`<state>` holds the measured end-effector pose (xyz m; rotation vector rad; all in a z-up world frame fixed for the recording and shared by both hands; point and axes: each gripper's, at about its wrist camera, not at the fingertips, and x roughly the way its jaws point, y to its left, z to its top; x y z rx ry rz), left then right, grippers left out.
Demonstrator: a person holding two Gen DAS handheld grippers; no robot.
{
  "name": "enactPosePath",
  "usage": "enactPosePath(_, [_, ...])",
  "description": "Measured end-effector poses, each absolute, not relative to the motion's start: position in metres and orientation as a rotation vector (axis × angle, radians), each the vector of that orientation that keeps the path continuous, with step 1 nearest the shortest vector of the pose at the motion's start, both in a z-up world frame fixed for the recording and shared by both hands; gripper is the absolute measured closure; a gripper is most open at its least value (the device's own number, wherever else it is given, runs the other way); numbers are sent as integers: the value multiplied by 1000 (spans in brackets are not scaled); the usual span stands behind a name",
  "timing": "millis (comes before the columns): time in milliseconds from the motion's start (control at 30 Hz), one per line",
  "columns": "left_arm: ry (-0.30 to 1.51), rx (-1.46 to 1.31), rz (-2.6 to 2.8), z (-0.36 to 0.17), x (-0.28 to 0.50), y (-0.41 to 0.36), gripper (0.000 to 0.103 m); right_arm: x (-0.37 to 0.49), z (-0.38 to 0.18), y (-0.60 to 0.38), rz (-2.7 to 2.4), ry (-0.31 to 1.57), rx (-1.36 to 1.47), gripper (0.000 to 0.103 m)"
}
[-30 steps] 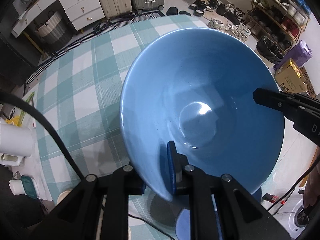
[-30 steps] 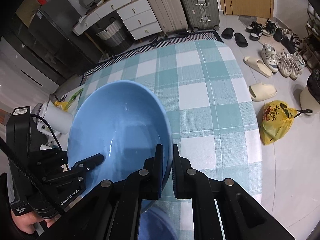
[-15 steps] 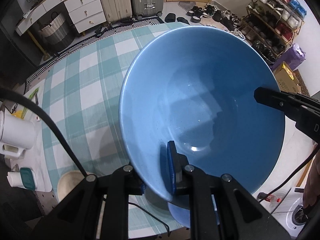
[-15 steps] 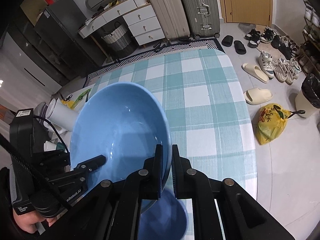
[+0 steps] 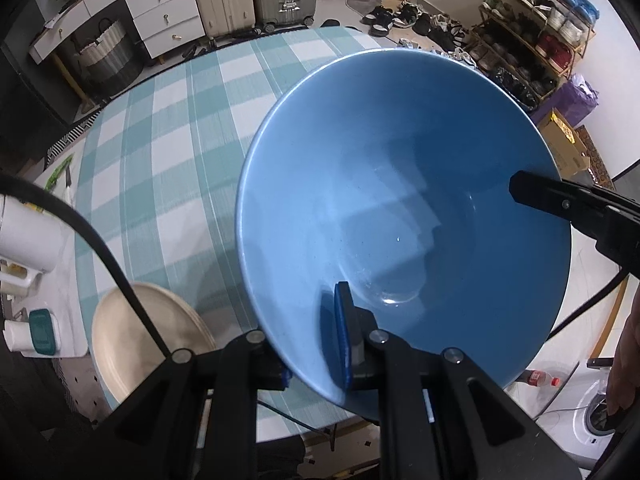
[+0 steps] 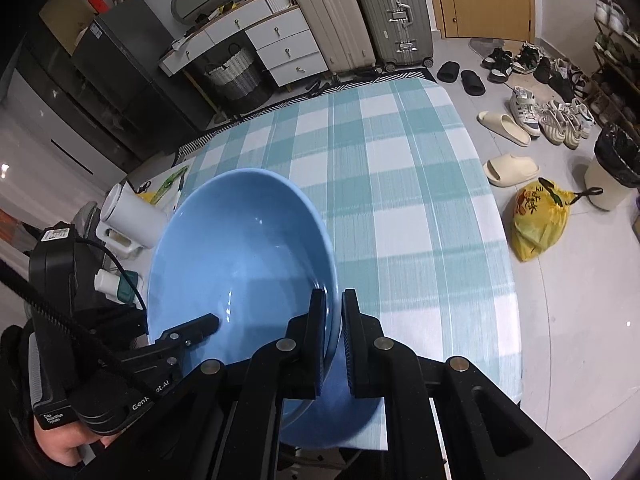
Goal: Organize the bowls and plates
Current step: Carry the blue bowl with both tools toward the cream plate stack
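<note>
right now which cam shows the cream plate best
The left wrist view. There the cream plate lies on the checked table at lower left, crossed only by a black cable. The right wrist view shows none of it; the blue bowl and the left gripper fill that corner.

Bowl point(image 5: 400, 208) above table point(image 5: 168, 152), plates point(image 5: 132, 340) left

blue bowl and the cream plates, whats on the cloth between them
Nothing: the left wrist view shows only bare checked cloth between the blue bowl, held up by both grippers, and the cream plates, though a black cable crosses in front.
</note>
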<state>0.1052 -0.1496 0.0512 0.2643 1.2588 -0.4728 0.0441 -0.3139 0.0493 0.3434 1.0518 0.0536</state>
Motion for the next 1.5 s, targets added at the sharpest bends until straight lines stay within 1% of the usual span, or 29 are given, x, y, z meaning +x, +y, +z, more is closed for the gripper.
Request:
enactPosePath(267, [1263, 254, -477, 35, 83, -141, 88, 21, 30, -304, 52, 1064, 331, 95])
enactPosePath(433, [1259, 309, -465, 17, 69, -146, 87, 13, 11, -305, 46, 1081, 347, 95])
enactPosePath(533, [1254, 337, -444, 7, 66, -148, 87, 12, 2, -306, 45, 1083, 352, 95])
enactPosePath(733, [1245, 349, -413, -15, 64, -146, 87, 12, -15, -297, 38, 1088, 271, 95])
enactPosePath(833, [1234, 348, -408, -23, 63, -144, 86, 14, -22, -300, 48, 1097, 298, 95])
enactPosePath(1100, [1196, 381, -405, -26, 55, -148, 85, 14, -22, -301, 45, 1089, 283, 95])
enactPosePath(1233, [1171, 398, -393, -31, 51, -152, 80, 10, -22, -301, 36, 1088, 278, 95])
enactPosePath(1500, [1120, 392, -376, -37, 48, -151, 79, 7, -22, -300, 33, 1087, 267, 95])
